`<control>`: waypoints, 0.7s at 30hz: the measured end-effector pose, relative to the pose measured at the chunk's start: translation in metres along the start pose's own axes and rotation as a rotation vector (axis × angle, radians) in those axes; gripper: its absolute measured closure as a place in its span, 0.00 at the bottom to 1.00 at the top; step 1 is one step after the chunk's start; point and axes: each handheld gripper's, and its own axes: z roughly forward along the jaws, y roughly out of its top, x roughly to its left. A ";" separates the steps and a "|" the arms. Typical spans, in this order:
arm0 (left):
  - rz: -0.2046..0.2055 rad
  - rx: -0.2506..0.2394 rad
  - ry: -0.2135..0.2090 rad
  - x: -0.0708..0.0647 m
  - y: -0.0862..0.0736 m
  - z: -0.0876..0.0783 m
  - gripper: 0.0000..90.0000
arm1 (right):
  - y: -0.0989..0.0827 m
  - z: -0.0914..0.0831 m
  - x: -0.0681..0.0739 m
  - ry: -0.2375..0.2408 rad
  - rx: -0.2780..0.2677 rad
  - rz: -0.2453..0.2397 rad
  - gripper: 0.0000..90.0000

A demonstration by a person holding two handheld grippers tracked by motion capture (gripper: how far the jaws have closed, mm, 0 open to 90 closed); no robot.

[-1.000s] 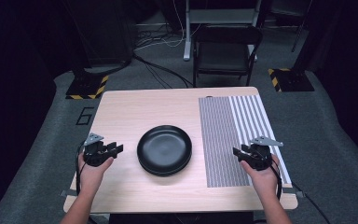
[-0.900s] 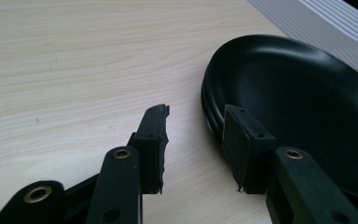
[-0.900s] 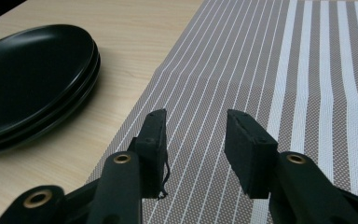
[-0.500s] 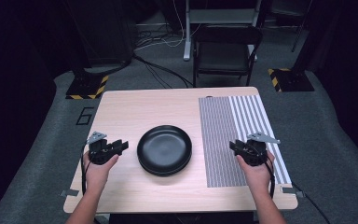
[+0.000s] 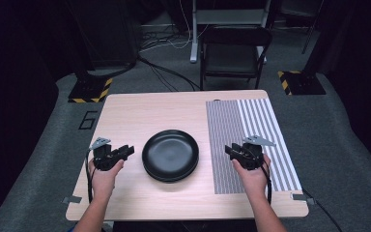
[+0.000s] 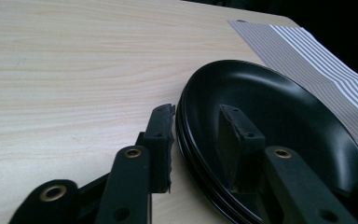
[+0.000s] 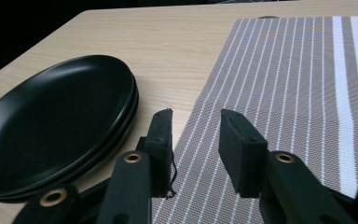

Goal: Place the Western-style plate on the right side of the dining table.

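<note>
plates first: two shallow round black plates (image 5: 170, 154), stacked one inside the other, sit in the middle of the pale wooden table (image 5: 140, 108), just left of a grey-and-white striped woven placemat (image 5: 249, 133).

left gripper (image 5: 125, 152) points at the stack's near-left rim. in the left gripper view its jaws straddle that rim, one pad over the wood and one over the dish, and they have just been closing, but the pads don't yet press on the plate, so they stand apart with the rim between them. right gripper (image 5: 230, 149) hovers over the placemat's left edge, well short of the stack, its jaws parted with nothing in them after a small re-opening.

to do this well, i'd say the left one should catch the top plate's lip alone, not both rims, and bite squarely before lifting, since glossy ceramic may slip. the right could steady the lower plate.

writing: a dark "6" marked on the grey floor (image 5: 88, 119) beside the table; no brands readable.
</note>
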 end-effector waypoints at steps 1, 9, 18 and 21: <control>-0.010 0.001 0.009 0.000 -0.001 0.000 0.72 | 0.001 0.001 0.002 0.001 0.001 0.002 0.71; -0.072 -0.034 0.001 0.000 -0.003 0.005 0.72 | 0.001 0.010 0.012 0.022 -0.014 0.030 0.73; -0.078 -0.040 0.009 -0.003 -0.001 0.013 0.74 | 0.003 0.023 0.020 0.036 -0.032 0.052 0.73; -0.096 -0.039 0.005 -0.004 -0.002 0.018 0.75 | 0.004 0.030 0.023 0.057 -0.023 0.070 0.73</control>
